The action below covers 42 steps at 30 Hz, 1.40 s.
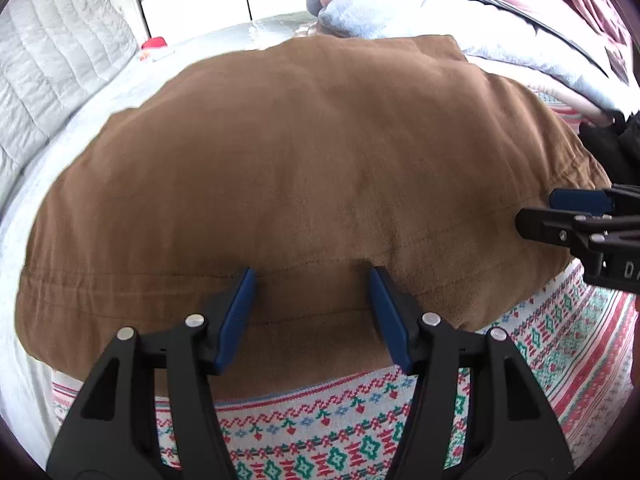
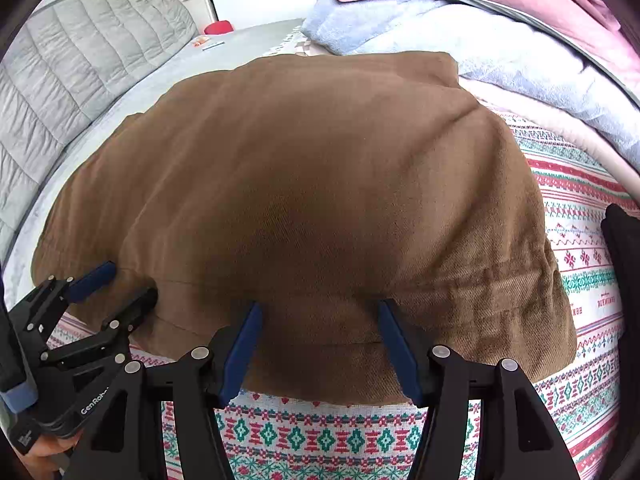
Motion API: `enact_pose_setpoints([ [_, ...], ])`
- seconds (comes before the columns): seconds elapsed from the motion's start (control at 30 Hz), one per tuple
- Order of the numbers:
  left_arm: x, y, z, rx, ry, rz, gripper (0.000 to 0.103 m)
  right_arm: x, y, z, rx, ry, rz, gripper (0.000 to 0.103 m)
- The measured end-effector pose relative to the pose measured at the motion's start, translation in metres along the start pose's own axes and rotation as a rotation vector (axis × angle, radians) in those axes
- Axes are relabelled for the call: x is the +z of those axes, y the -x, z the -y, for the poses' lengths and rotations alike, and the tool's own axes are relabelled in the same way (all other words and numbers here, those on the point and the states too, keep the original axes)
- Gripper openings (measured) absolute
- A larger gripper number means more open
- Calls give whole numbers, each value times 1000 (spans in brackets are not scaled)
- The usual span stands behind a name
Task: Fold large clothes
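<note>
Brown garment (image 1: 304,168) lies on the patterned sheet (image 1: 360,432) of the bed, spread as a broad, thick slab w/ its stitched hem nearest both cams. Looks already folded at least once: edges doubled, far corner squared off in the right-wrist view, no sleeves or legs sticking out. Can't tell what kind of garment it is.

Left gripper (image 1: 312,312) sits over the near hem, jaws spread, blue pads either side of a strip of cloth w/o pinching it; nothing gripped. Right gripper (image 2: 320,344) is the same: jaws spread, over the hem further along, pads clear of the fabric as far as the view shows. Each gripper shows at the edge of the other's cam, so they're side by side along the same hem, a bit apart.

Progress, as a guess: mid-task. Slab is still wide, so prob. one or more folds left, e.g. pinch the hem w/ both and carry it over to the far edge, then smooth. Surface has a few soft ridges and the near-right corner looks bunched; needs flattening.

Beyond it: heap of other laundry (image 2: 460,20), pink and pale blue, unfolded, touching the garment's far-right corner. Likely more items to do after this one. Grey quilted pillow (image 2: 80,40) at far left, well apart.
</note>
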<state>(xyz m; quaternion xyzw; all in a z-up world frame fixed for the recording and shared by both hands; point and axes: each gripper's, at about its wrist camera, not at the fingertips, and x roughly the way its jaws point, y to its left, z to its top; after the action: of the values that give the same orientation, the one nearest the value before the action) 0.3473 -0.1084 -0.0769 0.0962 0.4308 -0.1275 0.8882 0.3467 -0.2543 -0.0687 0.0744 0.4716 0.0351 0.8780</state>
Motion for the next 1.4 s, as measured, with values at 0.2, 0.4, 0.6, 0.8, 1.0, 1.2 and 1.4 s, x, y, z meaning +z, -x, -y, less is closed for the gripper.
enact_pose_setpoints([
  [0.2,0,-1,0,-1,6,4,62,2,16,-3,44,-12,85,62],
  [0.4,-1,-4,2,-3,-5,-20,62,-1,-15,1,23,-9,-27,66],
  [0.6,-1,-2,1,-9,-7,-10,62,-2,-23,-3,1,2,-43,66],
  [0.8,19,17,0,73,-24,1,62,2,-22,-2,10,-5,-41,67],
  [1.0,51,-20,11,166,-96,-88,62,4,-19,7,49,-25,-52,67],
  [1.2,50,-41,4,151,-23,-143,62,6,-21,6,40,-16,-71,67],
  [1.4,87,-37,-7,104,9,-196,62,11,-20,8,61,-30,-86,68],
])
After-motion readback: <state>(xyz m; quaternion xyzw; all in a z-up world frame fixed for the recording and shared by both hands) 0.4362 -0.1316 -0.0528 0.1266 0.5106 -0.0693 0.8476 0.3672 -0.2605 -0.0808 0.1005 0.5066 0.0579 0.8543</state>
